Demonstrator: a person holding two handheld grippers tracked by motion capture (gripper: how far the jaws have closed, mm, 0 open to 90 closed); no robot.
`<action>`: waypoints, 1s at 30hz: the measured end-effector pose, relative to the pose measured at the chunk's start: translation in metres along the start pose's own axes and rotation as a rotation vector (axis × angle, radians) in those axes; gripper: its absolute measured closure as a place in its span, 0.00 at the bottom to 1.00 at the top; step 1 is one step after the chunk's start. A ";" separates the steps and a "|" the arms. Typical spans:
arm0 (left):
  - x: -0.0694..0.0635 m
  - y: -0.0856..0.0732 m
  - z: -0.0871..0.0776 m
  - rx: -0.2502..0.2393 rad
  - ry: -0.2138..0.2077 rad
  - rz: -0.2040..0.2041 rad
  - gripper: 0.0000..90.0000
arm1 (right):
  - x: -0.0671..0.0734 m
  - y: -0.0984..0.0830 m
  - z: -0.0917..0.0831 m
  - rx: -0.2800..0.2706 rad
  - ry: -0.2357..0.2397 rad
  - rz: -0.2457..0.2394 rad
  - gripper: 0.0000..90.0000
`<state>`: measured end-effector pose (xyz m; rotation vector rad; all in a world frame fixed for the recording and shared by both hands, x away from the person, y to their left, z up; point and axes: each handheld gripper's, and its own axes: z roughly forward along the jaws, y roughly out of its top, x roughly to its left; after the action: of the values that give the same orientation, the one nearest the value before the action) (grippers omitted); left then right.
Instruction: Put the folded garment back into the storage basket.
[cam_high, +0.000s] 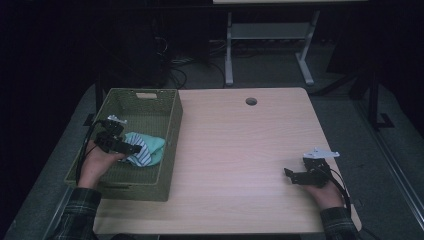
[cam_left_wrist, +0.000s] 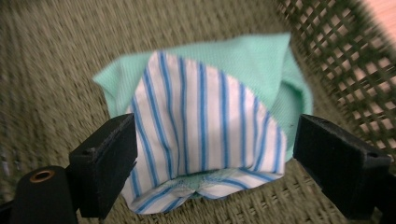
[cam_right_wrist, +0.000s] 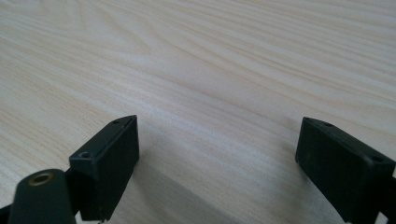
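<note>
A light wooden table (cam_high: 240, 150) carries a green woven basket (cam_high: 170, 125) along its left edge, reaching from near the back left corner almost to the front edge, with a handle slot in its far wall. On the basket floor, toward its right wall and nearer the front than the back, lies a folded cloth (cam_high: 150, 147), mint green with a white part striped in blue turned up on top. The left gripper (cam_high: 131, 148) is held in the person's left hand (cam_high: 95, 162) inside the basket, pointing right at the cloth. In the left gripper view its two black jaws stand wide apart on either side of the striped part of the cloth (cam_left_wrist: 205, 126); the left jaw overlaps the striped edge, the right jaw sits just beside the green edge, and the cloth is not pinched between them. The mesh wall of the basket (cam_left_wrist: 345, 70) rises at the upper right of that view. The right gripper (cam_high: 292, 176) rests in the person's right hand (cam_high: 325, 192) near the front right corner of the table, pointing left, well apart from the basket. In the right gripper view its jaws are spread apart over bare wood grain (cam_right_wrist: 196, 70), with nothing between them. A round hole (cam_high: 251, 101) sits near the back edge of the table.
</note>
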<state>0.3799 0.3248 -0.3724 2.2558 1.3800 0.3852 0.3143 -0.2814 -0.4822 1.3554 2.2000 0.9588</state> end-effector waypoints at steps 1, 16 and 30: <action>-0.002 0.002 -0.004 -0.015 -0.001 0.002 0.15 | 0.000 0.000 0.000 0.000 0.000 0.001 0.14; -0.032 0.028 -0.034 -0.127 -0.071 0.040 0.15 | 0.000 0.000 0.000 -0.001 -0.001 0.000 0.14; -0.073 0.056 -0.043 -0.176 -0.136 0.131 0.15 | 0.000 0.000 0.000 -0.001 -0.001 0.001 0.14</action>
<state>0.3695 0.2482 -0.3065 2.1898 1.0901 0.3733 0.3144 -0.2814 -0.4823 1.3558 2.1983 0.9595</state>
